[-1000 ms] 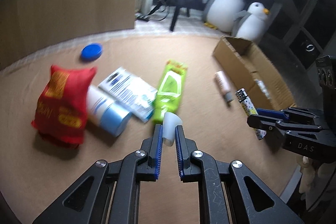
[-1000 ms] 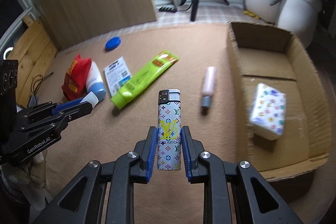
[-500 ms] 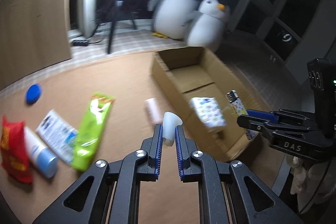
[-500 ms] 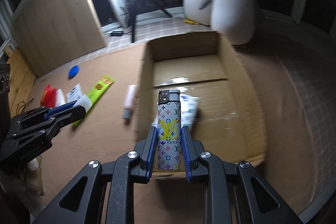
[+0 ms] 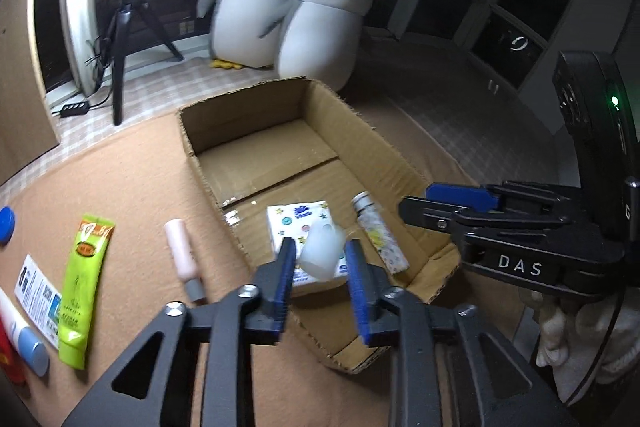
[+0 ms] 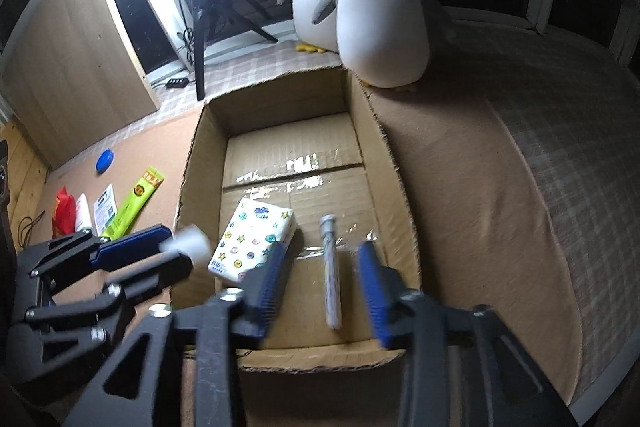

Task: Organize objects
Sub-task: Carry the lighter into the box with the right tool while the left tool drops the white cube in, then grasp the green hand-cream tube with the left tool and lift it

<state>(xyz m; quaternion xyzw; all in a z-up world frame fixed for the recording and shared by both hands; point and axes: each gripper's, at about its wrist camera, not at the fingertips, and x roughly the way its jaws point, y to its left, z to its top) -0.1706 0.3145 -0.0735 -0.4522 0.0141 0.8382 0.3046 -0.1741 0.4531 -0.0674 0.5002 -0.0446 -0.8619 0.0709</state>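
Cardboard is filling the middle of both views — the open box (image 5: 372, 155) is sitting on the tan tabletop (image 5: 132, 187), and both of your tongs are hovering over its near end. Your left tongs (image 5: 320, 259) are spread fairly wide, with the small white cap (image 5: 322, 247) sitting loosely between the blue pads; you cannot tell whether either pad is touching it. Your right tongs (image 6: 324, 267) are gaping wide and gripping nothing. Just beneath them, the patterned lighter (image 6: 331, 275) is lying flat on the box floor, its metal head pointing toward 12 o'clock. Beside it, at 10 o'clock from the right tongs, the tissue pack (image 6: 252, 239) with stars and dots is lying inside the box too.

Outside the box, at 9 o'clock in the left view, the pink tube (image 5: 182, 251) is lying just beside the box wall, and farther out the green tube (image 5: 84, 283), the white printed sachet (image 5: 36, 295) and the blue lid (image 5: 6, 225) are resting on the tabletop. Two plush penguins (image 5: 288, 11) are standing beyond the box at 12 o'clock.
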